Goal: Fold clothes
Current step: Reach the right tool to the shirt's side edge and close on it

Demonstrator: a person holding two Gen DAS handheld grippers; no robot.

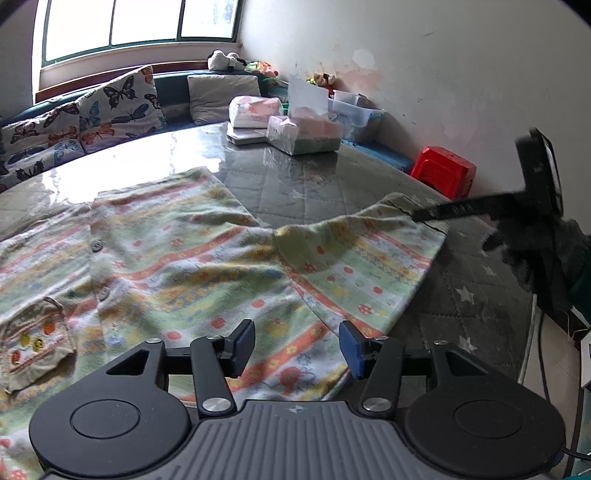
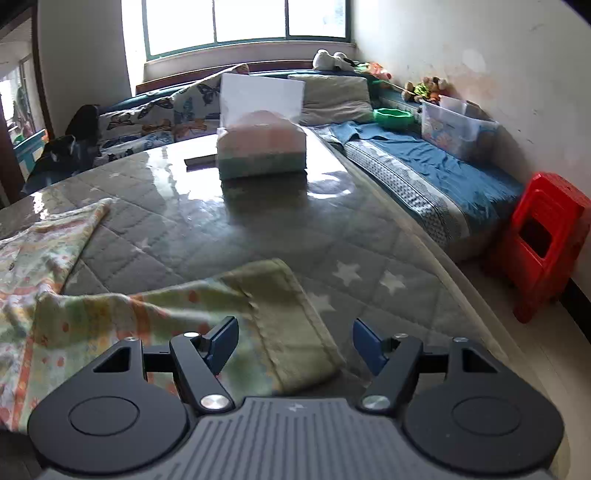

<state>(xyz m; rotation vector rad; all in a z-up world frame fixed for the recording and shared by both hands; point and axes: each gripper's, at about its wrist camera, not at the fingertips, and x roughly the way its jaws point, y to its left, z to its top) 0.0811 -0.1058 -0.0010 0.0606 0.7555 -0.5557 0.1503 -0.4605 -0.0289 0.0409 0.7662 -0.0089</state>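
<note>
Patterned shirt spread flat on table, buttons and small pocket at left, one sleeve stretched out to the right. Sleeve cuff lying on star-print cover, just ahead of right gripper. Left gripper over lower part of shirt, jaws apart, pads clear of cloth, nothing pinched. Right gripper jaws wide, cuff beneath and between them, not clamped. Seen from left wrist view, right gripper tip near cuff edge, contact unclear. Tissue packs at far side of table. Butterfly cushions behind on sofa, under window. Red stool by wall, clear plastic box on blue bench.
</note>
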